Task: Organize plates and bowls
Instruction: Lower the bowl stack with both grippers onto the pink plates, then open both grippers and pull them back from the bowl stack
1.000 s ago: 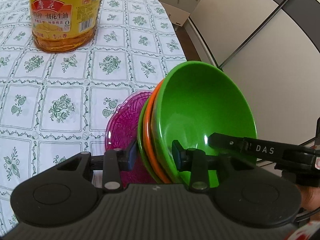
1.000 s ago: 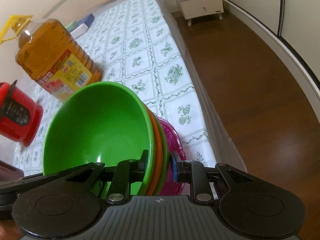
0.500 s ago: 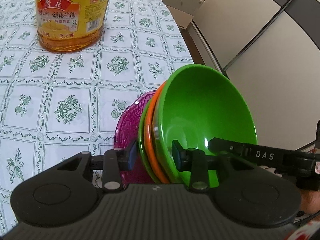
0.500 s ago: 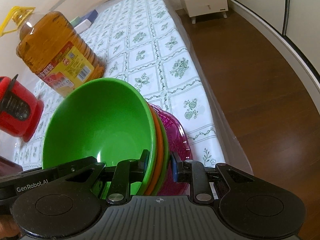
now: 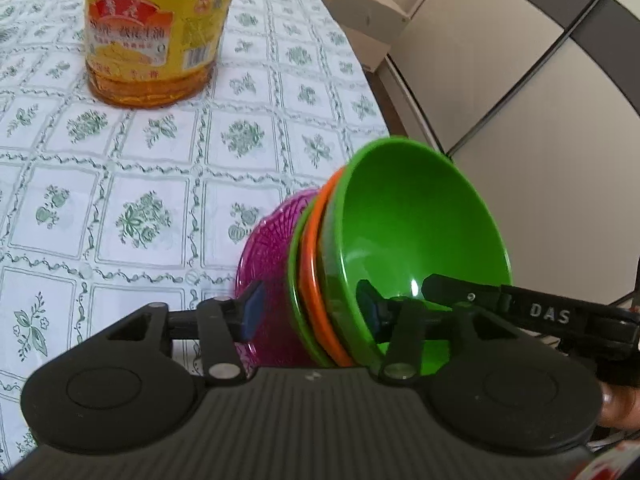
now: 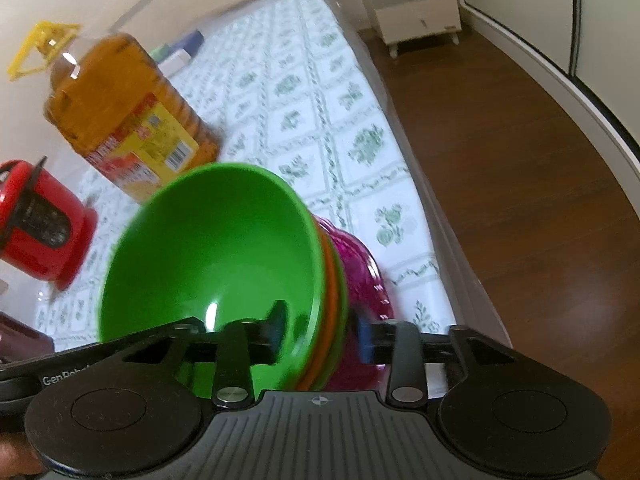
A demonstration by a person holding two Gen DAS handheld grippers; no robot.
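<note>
Two grippers meet on one nested stack of dishes, held tilted on edge above the tablecloth (image 5: 168, 168). The stack is a green bowl (image 5: 416, 224) in front, an orange bowl (image 5: 310, 248) and a second green dish (image 5: 295, 264) behind it, and a magenta plate (image 5: 264, 248) at the back. In the left wrist view it sits lower centre right; the left gripper (image 5: 310, 312) pinches it, one blue-padded finger against the magenta plate's back, the other inside the green bowl. The right gripper's arm, marked "DAS", crosses the lower right of that frame.

In the right wrist view the stack fills the lower centre. The right gripper (image 6: 322, 336) clamps the same stack, one finger inside the green bowl (image 6: 216, 256), the other on the magenta plate (image 6: 364, 280).

A large oil bottle (image 5: 156, 36) stands upright at the upper left of the left view, well apart from the stack. A red appliance (image 6: 40, 228) sits at the left edge of the right view, and wooden floor (image 6: 520, 200) shows right.
</note>
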